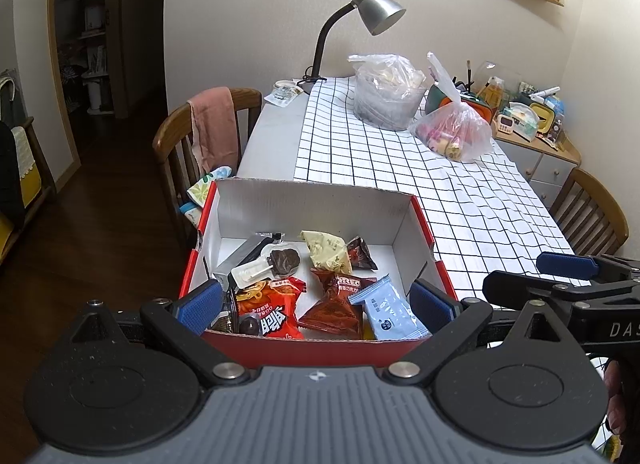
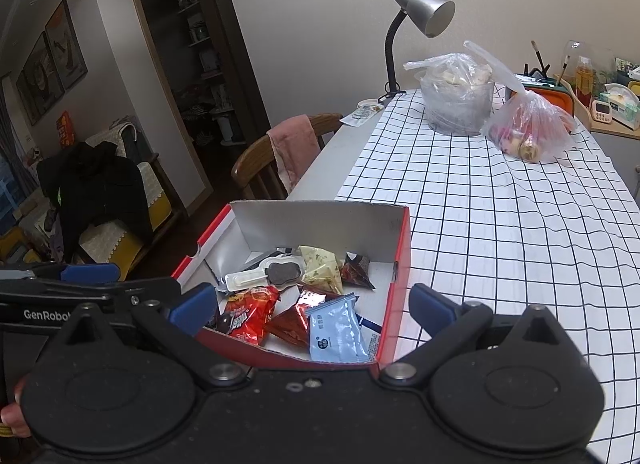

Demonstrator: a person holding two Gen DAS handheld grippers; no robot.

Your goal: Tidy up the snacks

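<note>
A red cardboard box [image 1: 312, 200] with a white inside stands at the near left corner of the table; it also shows in the right wrist view [image 2: 320, 216]. It holds several snack packets: a red packet [image 1: 272, 310], a brown Oreo packet [image 1: 340, 304], a light blue packet [image 1: 390, 310] [image 2: 338, 330], a cream packet [image 1: 326, 250] and a chocolate lollipop [image 1: 276, 262]. My left gripper [image 1: 316, 304] is open and empty above the box's near edge. My right gripper [image 2: 312, 310] is open and empty, straddling the box's near right corner.
The table carries a black-and-white checked cloth [image 1: 460, 192]. At its far end stand a silver desk lamp [image 1: 372, 12] and two plastic bags of food [image 1: 388, 92] [image 1: 456, 132]. A wooden chair with a pink towel [image 1: 212, 128] is at the left side.
</note>
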